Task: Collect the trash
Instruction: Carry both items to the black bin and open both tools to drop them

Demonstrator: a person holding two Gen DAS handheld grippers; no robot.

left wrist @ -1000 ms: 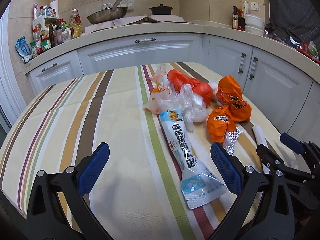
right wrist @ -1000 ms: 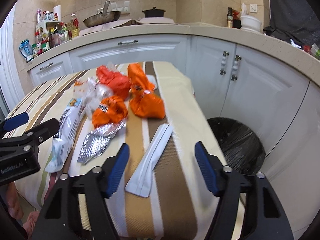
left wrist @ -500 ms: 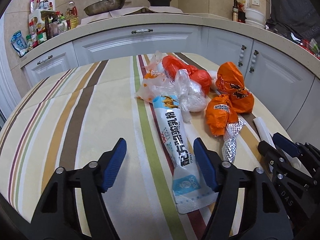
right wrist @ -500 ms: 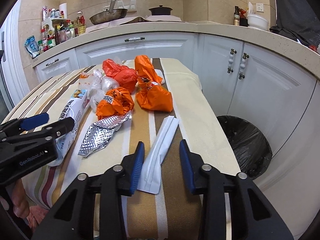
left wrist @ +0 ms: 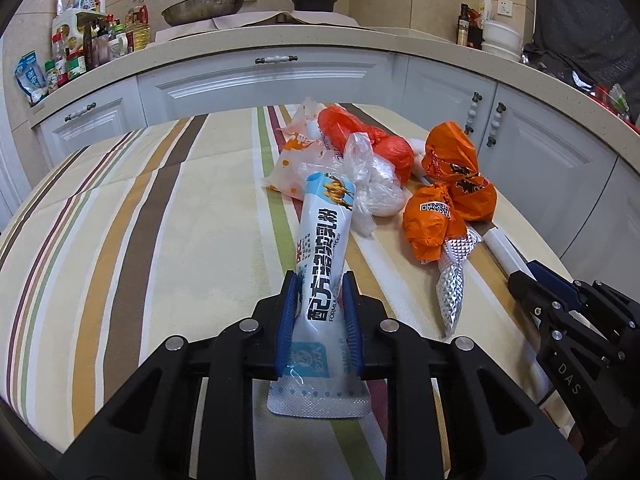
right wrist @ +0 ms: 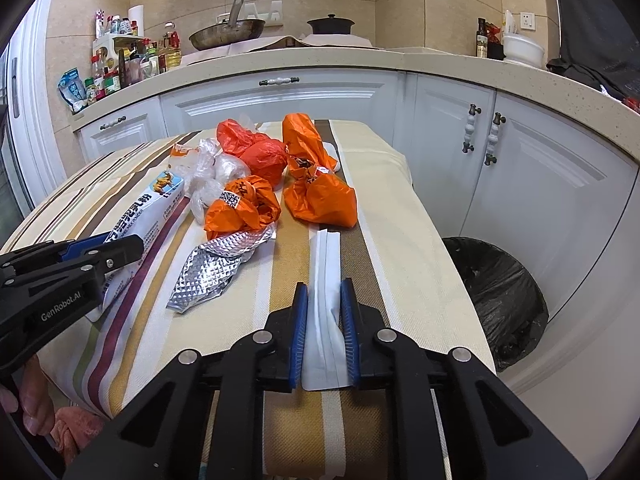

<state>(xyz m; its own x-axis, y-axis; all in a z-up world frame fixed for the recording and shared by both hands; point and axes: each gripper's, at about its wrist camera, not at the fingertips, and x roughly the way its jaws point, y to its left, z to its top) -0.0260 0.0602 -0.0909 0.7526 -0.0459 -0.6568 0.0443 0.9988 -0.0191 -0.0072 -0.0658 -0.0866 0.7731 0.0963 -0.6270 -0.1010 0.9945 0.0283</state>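
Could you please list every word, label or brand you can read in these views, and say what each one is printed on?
"配方驼乳粉" and "FORMULA", partly hidden: blue-and-white milk powder pouch pinched by the left hand-held gripper.
"DAS": body of the right hand-held gripper.
"GenRobot.AI": body of the left hand-held gripper, seen from the right wrist.
QR code and black print on the orange bags: unreadable.
Counter bottle labels: too small.
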